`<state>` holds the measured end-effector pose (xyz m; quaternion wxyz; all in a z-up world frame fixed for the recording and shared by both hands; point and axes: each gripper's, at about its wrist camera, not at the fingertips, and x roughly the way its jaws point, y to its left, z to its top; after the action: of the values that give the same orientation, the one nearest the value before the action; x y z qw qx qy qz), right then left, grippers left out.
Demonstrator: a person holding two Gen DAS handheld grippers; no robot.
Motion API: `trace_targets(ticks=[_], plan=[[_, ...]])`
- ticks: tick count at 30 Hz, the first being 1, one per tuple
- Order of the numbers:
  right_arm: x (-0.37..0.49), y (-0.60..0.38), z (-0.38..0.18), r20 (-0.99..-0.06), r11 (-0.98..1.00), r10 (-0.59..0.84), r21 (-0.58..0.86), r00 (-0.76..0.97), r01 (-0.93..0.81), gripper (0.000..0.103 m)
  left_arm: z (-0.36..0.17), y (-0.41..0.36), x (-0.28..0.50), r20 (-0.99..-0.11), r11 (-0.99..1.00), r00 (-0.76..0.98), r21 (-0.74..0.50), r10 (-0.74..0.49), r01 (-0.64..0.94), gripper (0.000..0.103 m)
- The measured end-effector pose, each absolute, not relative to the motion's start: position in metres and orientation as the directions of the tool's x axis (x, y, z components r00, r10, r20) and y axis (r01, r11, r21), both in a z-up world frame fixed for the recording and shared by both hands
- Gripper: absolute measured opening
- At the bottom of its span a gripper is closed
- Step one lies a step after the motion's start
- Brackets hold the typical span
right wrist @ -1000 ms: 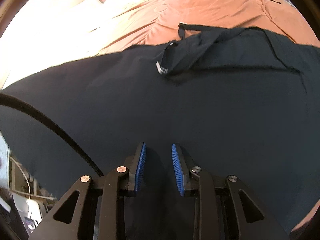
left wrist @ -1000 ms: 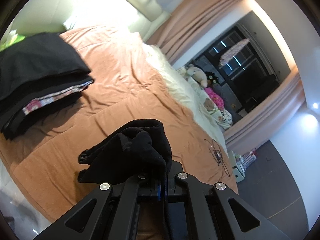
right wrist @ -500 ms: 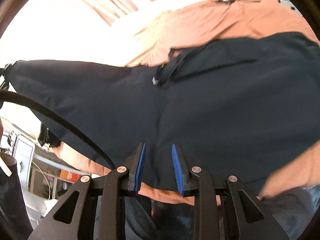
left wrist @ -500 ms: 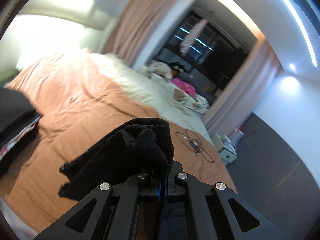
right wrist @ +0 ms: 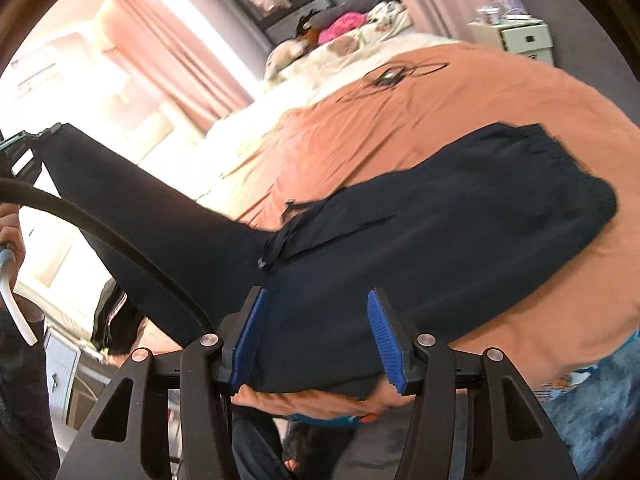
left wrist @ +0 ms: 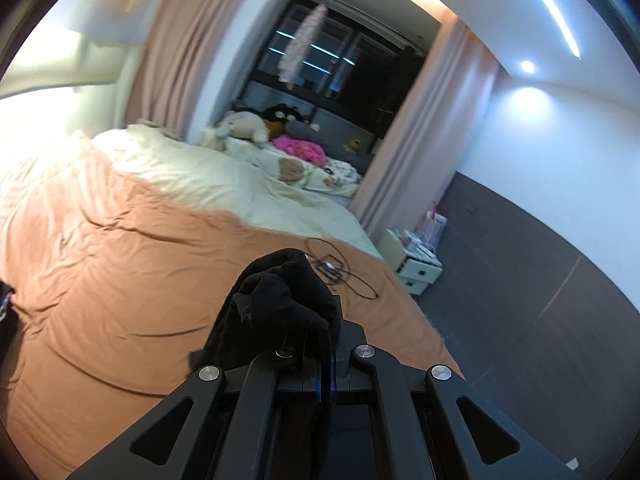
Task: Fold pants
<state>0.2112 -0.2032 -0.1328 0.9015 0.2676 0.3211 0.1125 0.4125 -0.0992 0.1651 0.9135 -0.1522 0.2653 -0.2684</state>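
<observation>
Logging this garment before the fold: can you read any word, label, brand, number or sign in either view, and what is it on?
None can be read.
Small light tag on the pants, by the strap: too small and blurred.
Items on the white bedside drawers: too small.

Our right gripper spread from nearly closed to wide, left gripper lifting the pants leg higher, folded stack gone from view

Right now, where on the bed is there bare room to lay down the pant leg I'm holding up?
Bare orange cover lies left of the left gripper, which is clamped on the pants, up to the cream bedding. Crowded: the cable just ahead, and the stuffed toys at the far end.
</observation>
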Motion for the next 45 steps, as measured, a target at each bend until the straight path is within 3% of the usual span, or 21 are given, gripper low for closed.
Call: trace_targets(ticks=[11,16,31,45], plan=[[0.155,-0.272,-0.129,-0.479,0.823,0.261,0.565,0.838,0.067,0.069,0.148,-0.200,0.427,-0.461,0.782,0.632,-0.393,-0.622,0.484,0.002],[0.143,-0.275,-0.127,-0.490,0.829,0.217,0.549,0.844,0.106,0.072,0.138,-0.250,0.435,-0.493,0.767,0.588,-0.386,-0.641,0.513,0.002],[0.126,-0.297,-0.138,-0.530,0.786,0.128,0.570,0.838,0.240,0.072,0.051,-0.402,0.439,-0.625,0.691,0.380,-0.380,-0.682,0.615,0.002],[0.117,-0.297,-0.137,-0.567,0.751,0.091,0.579,0.819,0.317,0.072,-0.007,-0.473,0.387,-0.688,0.596,0.207,-0.391,-0.696,0.702,0.002]])
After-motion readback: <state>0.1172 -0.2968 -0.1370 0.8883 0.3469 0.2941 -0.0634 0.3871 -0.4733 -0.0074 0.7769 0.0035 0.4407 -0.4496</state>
